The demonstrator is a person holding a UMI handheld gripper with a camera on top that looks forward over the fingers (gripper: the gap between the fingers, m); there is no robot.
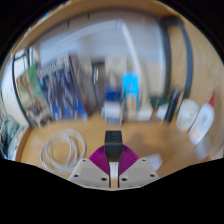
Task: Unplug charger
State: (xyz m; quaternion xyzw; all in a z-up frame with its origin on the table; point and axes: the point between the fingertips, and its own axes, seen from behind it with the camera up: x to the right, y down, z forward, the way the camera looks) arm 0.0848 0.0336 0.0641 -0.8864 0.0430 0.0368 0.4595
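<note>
The charger (114, 139) is a small dark block with a squarish top and a paler grey face towards the camera; its finer details are too blurred to read. It sits right at the tips of the hand-held gripper (114, 157), held between the two fingers over the wooden worktop (150, 140). The magenta pads (101, 159) on the inner faces of the fingers close in on either side of the block's lower part, so the hand-held gripper pinches the charger, with both fingers pressing on it. The fingers are pale grey and point forward and slightly down towards the worktop, with the charger standing upright at their ends.

To the left of the fingers, a coil of white cable (63, 150) lies in loose loops on the worktop, apart from the charger. Whether that cable joins the charger cannot be told. Beyond the charger, along the back edge of the worktop, stands a row of blurred things, among them a light blue box (130, 85) and a white container (113, 103) just beside it. At the right side, well apart from the fingers, white rounded objects (196, 117) rest near the worktop's end. A pale wall (100, 40) rises behind everything
</note>
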